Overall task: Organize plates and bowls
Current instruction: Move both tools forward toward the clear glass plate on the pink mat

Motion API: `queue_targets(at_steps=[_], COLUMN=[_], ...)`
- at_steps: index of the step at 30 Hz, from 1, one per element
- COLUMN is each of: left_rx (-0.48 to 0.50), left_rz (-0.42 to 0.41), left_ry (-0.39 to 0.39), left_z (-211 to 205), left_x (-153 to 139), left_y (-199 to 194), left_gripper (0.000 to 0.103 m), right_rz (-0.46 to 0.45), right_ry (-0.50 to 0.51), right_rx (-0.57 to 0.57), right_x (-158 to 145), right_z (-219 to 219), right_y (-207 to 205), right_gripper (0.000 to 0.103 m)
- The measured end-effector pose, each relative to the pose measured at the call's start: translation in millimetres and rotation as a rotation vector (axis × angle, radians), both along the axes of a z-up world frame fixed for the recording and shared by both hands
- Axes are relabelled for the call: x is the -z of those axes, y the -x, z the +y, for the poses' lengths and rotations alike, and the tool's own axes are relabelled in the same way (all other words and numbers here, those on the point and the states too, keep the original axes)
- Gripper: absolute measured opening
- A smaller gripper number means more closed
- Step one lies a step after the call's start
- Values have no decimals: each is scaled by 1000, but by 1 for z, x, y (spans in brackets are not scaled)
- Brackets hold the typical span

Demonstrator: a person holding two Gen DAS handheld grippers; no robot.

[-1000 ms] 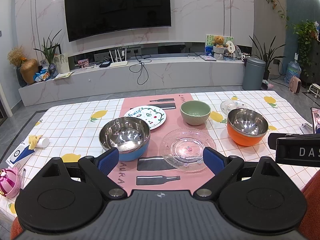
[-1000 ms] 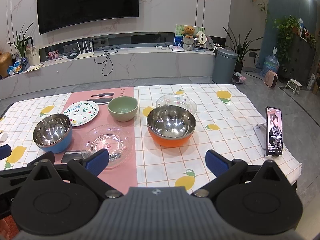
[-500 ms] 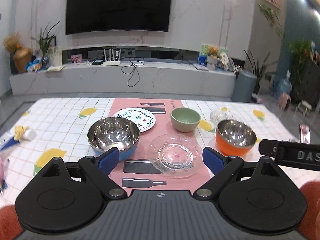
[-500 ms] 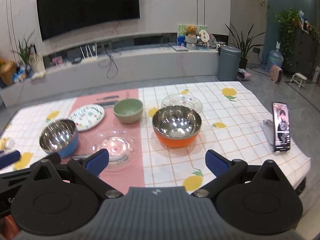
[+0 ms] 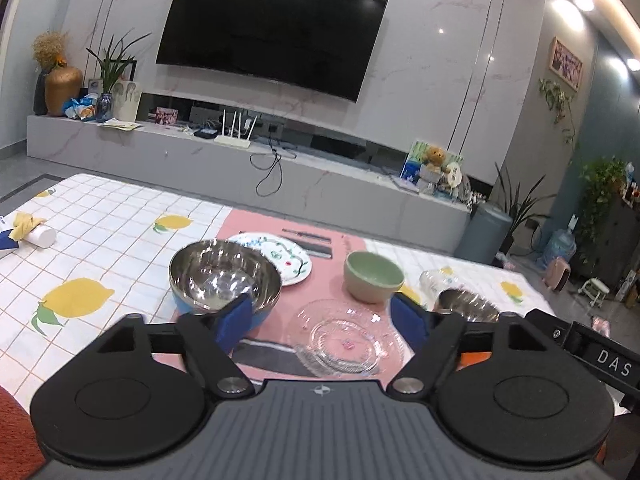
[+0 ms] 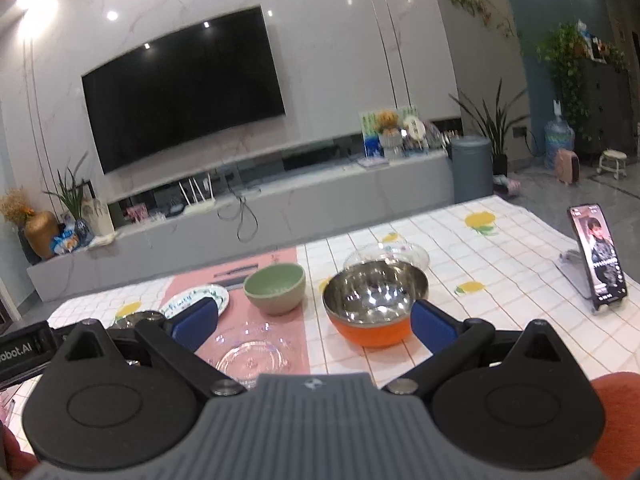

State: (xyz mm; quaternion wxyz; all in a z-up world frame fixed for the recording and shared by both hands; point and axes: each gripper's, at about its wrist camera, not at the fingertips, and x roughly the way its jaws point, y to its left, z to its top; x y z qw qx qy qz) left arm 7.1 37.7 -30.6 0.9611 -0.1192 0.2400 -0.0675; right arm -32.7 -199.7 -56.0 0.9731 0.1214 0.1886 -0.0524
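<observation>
My left gripper (image 5: 322, 326) is open and empty, low over the table's near edge, with a clear glass plate (image 5: 346, 338) between its fingers. A steel bowl with a blue outside (image 5: 224, 282) sits at its left finger. Behind lie a painted white plate (image 5: 280, 258) and a green bowl (image 5: 374, 276). My right gripper (image 6: 312, 326) is open and empty. A steel bowl with an orange outside (image 6: 374, 302) sits just inside its right finger, with a clear glass dish (image 6: 390, 254) behind it. The green bowl (image 6: 275, 288) and glass plate (image 6: 252, 356) show there too.
A phone on a stand (image 6: 598, 258) is at the table's right edge. A white bottle with a yellow cloth (image 5: 34, 232) lies at the far left. The checked lemon tablecloth (image 5: 100, 240) has a pink runner (image 5: 332, 248) down the middle.
Both grippers have dropped lower and tilted up, so the dishes now sit near the fingertips and more of the wall and TV shows. Nothing on the table moved.
</observation>
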Motion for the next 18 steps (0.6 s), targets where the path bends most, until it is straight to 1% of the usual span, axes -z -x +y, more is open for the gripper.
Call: queue_targets(at_steps=[1,3,4,5,6,7,8,9,10,11,13,14,15,16,18], left_rx=[4,7,8,3,-4,-7,-8,-5,-5,-7,7,19,32,38,43], left_rz=[10,26,30,36,40,38,47,61,83,105,141,158,172,179,188], left_ry=[0,6,5,-5,-16,-21,-36,-44,-43,-34,15,29,40,45,46], left_z=[0,-1,-1,-2,-4,-5,-7,-8,-8,-9,-7,-8,-8,-9,-10], left_x=[4,13,16,21,25,29,34,39,46,49,54,56,57,58,61], left_y=[-1,-7,-8,-10,-13,-15,-19,-24,-29,-35,-46,-53,-60,-65,-78], left_gripper=[78,73,70,69,66,57,52,44,38,36,32,30,26,25,22], right_rz=[5,15,20,22,25,36,45,51,57,65,100,117,138,162,189], right_ry=[7,7,8,9,14,21,25,26,25,24,17,14,7,-1,-23], right_rx=[-7,-35,-45,-57,-70,-83,-95,-107,-121,-129,-158,-166,-172,-178,-187], right_x=[4,13,17,21,25,29,33,36,40,45,51,54,57,60,64], right_z=[1,3,3,4,5,7,8,10,11,12,14,14,14,14,13], right_y=[-3,-11,-14,-17,-20,-25,-30,-35,-41,-45,-61,-69,-79,-90,-109], right_gripper=[100,100,98,94,85,80,79,74,66,62,48,45,40,38,37])
